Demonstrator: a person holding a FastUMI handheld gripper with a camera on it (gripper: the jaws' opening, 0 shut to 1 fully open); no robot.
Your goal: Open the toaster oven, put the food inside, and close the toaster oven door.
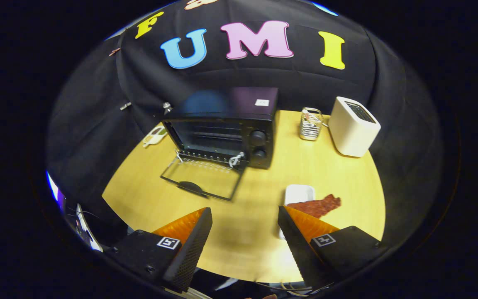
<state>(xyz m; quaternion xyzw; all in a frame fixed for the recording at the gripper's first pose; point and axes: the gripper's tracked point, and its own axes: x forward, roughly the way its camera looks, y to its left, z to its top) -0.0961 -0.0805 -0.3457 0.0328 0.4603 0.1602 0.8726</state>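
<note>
One toaster oven (226, 126), one white toaster (353, 126), one wire holder (310, 123), one plate (299, 194), one food slice (318, 205).

A staged recording booth dressed as a kitchen: black cloth walls (89, 124) enclose a round wooden table (243, 232). Beyond the parted fingers of the gripper (245, 214) stand a toaster oven (226, 124), a pop-up toaster (352, 126) and a wire utensil holder (310, 123).

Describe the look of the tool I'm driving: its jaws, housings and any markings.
The gripper has two wedge-shaped jaws that taper toward the tips, their inner faces covered in a fine dotted grip texture. Each sits on a black boxy housing with visible screws. Both housings carry a small square black-and-white fiducial tag on top. Thin cables trail beneath them.
</note>
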